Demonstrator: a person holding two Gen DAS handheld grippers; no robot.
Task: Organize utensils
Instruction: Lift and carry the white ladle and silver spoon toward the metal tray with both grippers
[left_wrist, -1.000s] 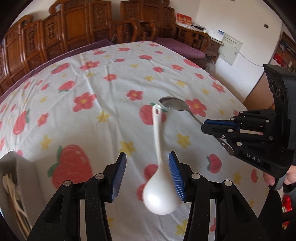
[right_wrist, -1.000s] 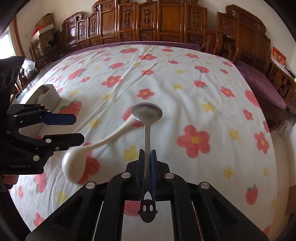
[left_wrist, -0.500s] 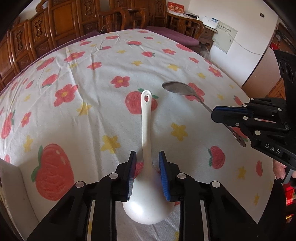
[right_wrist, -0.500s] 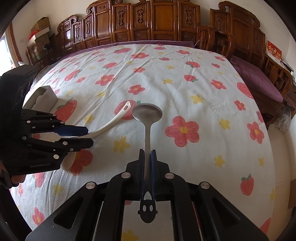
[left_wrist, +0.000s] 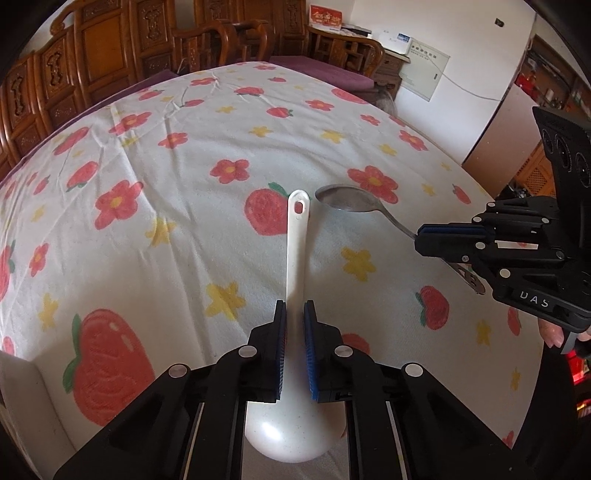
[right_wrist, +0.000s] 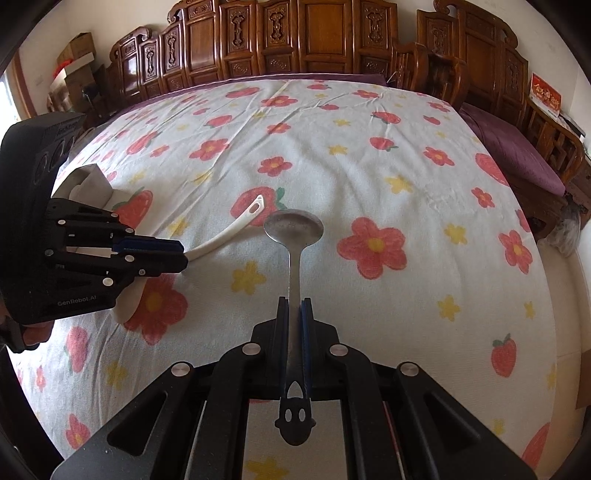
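- The left wrist camera sits just behind the left gripper (left_wrist: 294, 314). It looks forward and down, close over the flowered tablecloth (left_wrist: 184, 229).
- The right wrist camera sits just behind the right gripper (right_wrist: 295, 308). It looks forward and down too, toward the carved wooden chairs (right_wrist: 314, 40).
- Both views share the middle of the cloth, with the white spoon (left_wrist: 295, 240) and the metal spoon (right_wrist: 293, 229).
- Each camera sees the other gripper at its side.
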